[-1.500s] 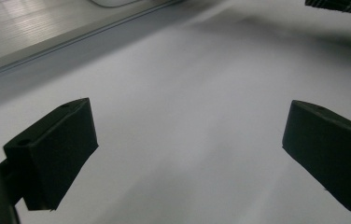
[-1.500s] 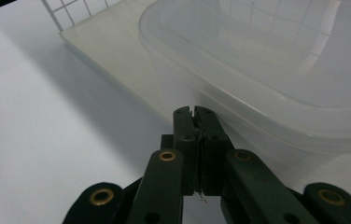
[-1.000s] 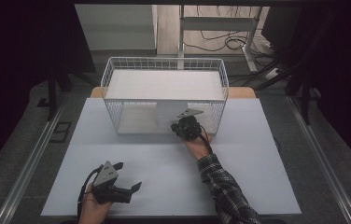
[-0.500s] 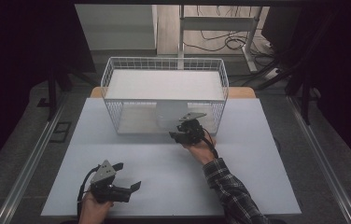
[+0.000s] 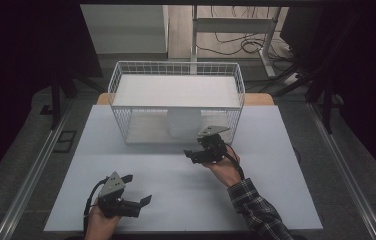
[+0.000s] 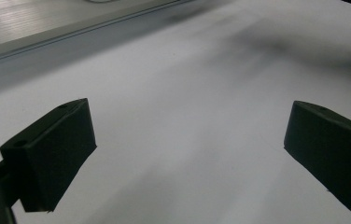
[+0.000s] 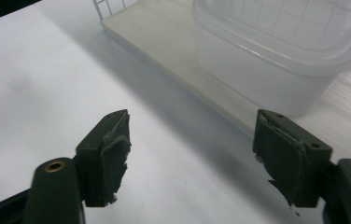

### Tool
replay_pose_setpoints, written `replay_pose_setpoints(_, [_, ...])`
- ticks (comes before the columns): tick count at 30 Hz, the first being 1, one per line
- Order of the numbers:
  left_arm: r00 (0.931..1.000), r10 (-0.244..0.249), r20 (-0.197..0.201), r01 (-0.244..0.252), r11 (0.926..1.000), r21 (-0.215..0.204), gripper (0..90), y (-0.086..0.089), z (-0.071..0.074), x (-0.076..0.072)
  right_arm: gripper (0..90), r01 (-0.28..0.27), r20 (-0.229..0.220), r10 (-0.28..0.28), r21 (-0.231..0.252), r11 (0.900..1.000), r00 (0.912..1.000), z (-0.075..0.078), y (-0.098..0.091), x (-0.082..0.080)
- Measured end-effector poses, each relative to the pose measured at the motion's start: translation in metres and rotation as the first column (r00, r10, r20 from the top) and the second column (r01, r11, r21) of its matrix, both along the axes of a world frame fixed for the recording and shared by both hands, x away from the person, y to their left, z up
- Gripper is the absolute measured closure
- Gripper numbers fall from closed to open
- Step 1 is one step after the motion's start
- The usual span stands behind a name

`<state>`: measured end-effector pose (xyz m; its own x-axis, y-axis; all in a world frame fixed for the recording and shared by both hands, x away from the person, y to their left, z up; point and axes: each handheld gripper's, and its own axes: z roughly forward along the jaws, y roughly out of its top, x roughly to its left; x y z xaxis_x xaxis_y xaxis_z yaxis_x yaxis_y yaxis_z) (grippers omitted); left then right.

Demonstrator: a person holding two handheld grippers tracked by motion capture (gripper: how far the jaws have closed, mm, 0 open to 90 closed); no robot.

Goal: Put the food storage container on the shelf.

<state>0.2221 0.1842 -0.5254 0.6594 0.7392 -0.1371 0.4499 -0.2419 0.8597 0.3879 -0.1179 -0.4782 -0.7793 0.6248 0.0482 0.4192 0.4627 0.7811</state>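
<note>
A lab: white table (image 5: 176, 185), floor cables (image 5: 236, 45), dark curtains (image 5: 21, 75).

The right gripper (image 7: 192, 154) has its two dark jaws standing well apart, having just been opening, with nothing between them but bare white surface (image 7: 47, 84). Their pads (image 7: 115, 154) look worn and ragged at the edges. Beyond the jaws, far and to the right, a clear plastic tub (image 7: 267, 70) sits on a pale board (image 7: 164, 42). Behind the tub run thin white basket wires (image 7: 113, 7).
</note>
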Motion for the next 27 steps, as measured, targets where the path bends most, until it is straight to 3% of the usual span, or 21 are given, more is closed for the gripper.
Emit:
replay_pose_setpoints(12, [1.0000, 0.001, 0.001, -0.001, 1.0000, 0.002, 1.4, 0.000, -0.001, 0.000, 12.2, -0.019, 0.018, 0.019, 0.002, 0.9998, 0.9997, 0.002, -0.018, -0.024])
replay_pose_setpoints(27, [0.9999, 0.008, -0.009, -0.008, 0.9999, 0.014, 1.3, 0.000, -0.002, 0.001, 1.9, -0.010, 0.015, 0.010, -0.009, 0.9999, 0.9998, -0.002, -0.044, -0.052])
